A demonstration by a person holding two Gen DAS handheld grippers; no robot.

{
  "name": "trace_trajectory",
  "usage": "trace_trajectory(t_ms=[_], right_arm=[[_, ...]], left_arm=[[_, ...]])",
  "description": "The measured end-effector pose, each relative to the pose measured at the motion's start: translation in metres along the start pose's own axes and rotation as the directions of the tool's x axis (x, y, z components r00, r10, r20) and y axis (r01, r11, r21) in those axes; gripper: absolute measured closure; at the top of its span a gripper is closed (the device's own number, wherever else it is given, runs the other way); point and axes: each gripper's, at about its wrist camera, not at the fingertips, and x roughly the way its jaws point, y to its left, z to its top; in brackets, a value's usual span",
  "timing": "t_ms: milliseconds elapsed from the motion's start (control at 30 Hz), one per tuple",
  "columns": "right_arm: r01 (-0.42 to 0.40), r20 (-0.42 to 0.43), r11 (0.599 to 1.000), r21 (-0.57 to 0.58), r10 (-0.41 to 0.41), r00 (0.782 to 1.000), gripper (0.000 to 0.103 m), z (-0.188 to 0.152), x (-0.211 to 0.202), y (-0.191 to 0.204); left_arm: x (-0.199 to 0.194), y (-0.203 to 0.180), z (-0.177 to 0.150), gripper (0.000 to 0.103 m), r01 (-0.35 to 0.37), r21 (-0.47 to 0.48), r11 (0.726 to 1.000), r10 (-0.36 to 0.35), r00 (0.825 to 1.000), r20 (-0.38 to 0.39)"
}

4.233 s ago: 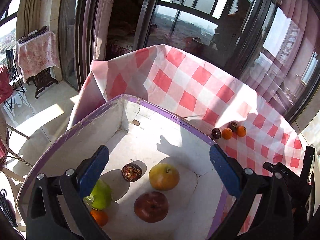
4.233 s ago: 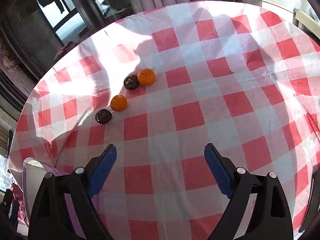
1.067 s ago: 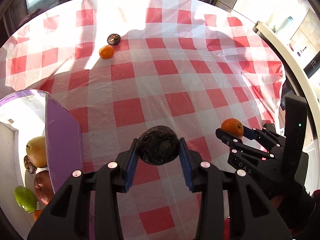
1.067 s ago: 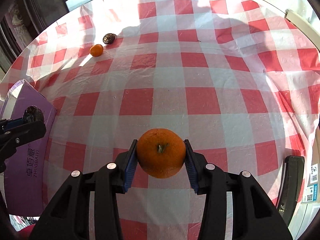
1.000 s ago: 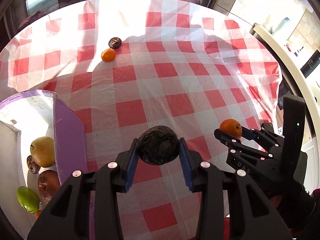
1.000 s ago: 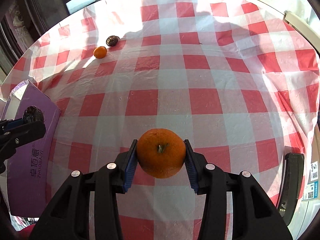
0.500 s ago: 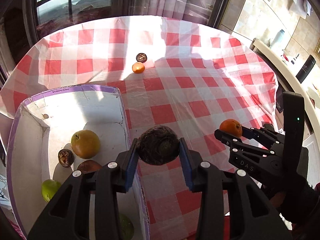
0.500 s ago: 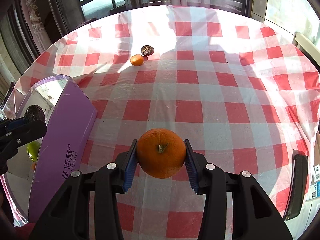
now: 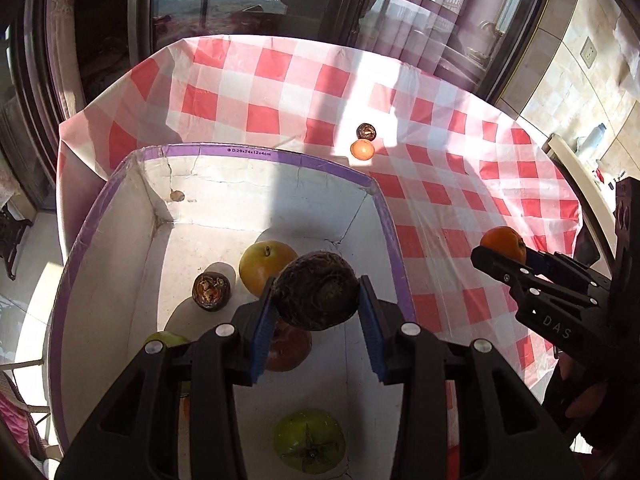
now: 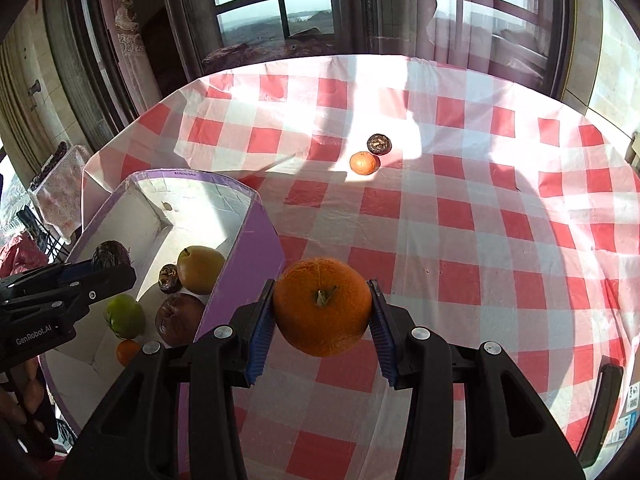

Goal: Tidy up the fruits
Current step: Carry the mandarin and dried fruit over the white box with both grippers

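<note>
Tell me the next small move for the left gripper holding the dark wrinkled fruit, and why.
Probably lower a little and open. The left gripper is shut on the dark wrinkled round fruit, which already hangs above the white inside of the purple-rimmed cardboard box, over a reddish-brown apple. Nudging toward bare floor first might avoid dropping it onto the apple.

Orange (image 10: 321, 306) and dark fruit (image 9: 317, 290), both tool-held.
</note>
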Motion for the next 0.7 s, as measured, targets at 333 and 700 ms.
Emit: trace_trajectory(t_ms=[333, 700], right_arm=[[-0.172, 0.001, 0.955, -0.242, 0.177, 0.984, 0.059, 0.007, -0.012, 0.088], [-0.379, -0.256, 0.723, -0.578, 0.281, 0.925, 0.059, -0.036, 0.018, 0.198]], left_arm=[[0.016, 0.062, -0.001, 0.063, -0.069, -0.115, 0.991, 0.063, 0.996, -0.057], [0.055, 0.085, 0.029, 0.063, -0.151, 0.133, 0.98, 0.169, 0.976, -0.138]])
